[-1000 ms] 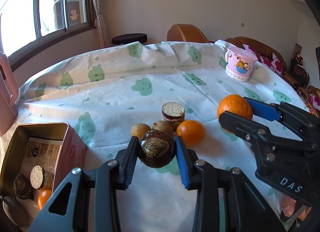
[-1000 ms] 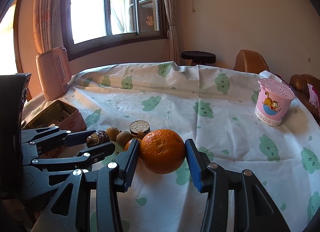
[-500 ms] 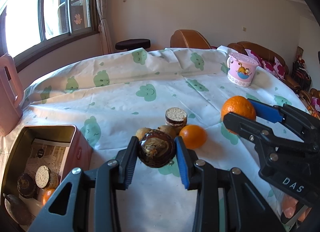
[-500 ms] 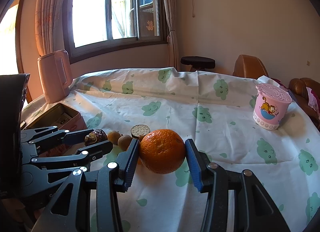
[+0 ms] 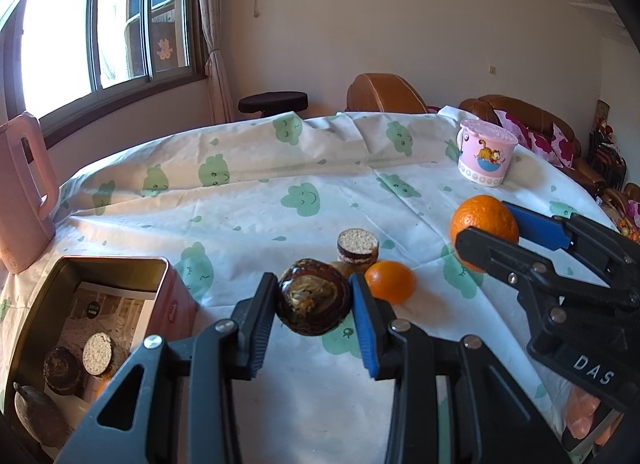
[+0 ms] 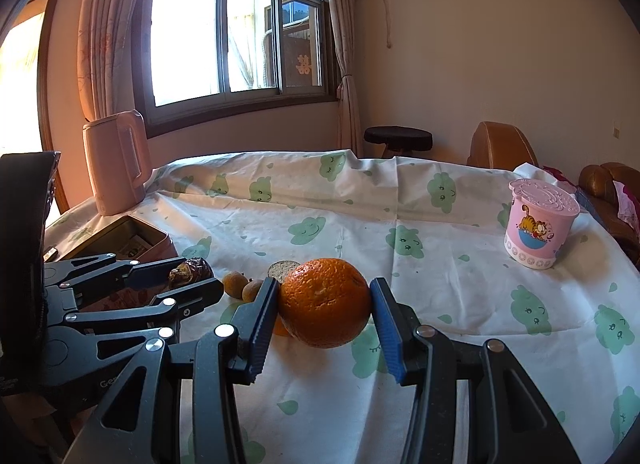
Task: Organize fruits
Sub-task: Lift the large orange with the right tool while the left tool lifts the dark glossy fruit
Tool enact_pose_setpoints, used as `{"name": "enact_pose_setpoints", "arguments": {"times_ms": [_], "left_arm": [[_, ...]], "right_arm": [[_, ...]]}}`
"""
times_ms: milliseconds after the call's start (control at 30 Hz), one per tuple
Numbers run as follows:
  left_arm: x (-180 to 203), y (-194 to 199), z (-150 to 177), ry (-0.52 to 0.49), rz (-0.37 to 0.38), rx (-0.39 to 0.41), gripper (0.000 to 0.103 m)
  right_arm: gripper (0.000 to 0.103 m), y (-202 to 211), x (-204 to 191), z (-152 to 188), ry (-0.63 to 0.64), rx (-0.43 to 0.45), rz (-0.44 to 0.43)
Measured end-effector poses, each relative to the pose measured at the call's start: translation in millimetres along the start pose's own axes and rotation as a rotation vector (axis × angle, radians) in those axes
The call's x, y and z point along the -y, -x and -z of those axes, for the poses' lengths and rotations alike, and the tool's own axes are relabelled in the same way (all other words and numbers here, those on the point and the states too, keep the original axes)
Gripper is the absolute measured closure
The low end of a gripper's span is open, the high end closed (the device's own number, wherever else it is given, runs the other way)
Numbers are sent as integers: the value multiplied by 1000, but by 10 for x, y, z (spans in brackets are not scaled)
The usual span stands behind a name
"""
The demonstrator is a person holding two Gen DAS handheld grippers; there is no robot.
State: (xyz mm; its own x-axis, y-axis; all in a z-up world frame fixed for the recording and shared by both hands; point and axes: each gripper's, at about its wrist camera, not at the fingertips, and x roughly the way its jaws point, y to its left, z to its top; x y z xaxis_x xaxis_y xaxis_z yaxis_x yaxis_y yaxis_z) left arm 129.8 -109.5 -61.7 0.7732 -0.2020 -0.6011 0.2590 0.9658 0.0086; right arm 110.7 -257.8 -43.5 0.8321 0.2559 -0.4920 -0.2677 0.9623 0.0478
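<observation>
My left gripper (image 5: 314, 308) is clamped on one dark, wrinkled round fruit (image 5: 314, 302); my right gripper (image 6: 325, 314) is clamped on one big dimpled orange (image 6: 325, 314), both held above the cloth (image 5: 260, 200). At twelve o'clock from the dark fruit lie one smooth small orange (image 5: 390, 282) and one disc-shaped cake (image 5: 357, 246). The tin (image 5: 112, 264) sits at nine o'clock. Right view shows two small brown fruits (image 6: 253, 290).
</observation>
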Motion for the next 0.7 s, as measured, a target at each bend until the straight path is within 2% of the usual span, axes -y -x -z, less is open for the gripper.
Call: {"name": "enact_pose_setpoints", "arguments": {"times_ms": [700], "left_arm": [[16, 154, 20, -10, -28, 81, 64]], "right_arm": [[54, 132, -32, 16, 12, 68, -8]]}}
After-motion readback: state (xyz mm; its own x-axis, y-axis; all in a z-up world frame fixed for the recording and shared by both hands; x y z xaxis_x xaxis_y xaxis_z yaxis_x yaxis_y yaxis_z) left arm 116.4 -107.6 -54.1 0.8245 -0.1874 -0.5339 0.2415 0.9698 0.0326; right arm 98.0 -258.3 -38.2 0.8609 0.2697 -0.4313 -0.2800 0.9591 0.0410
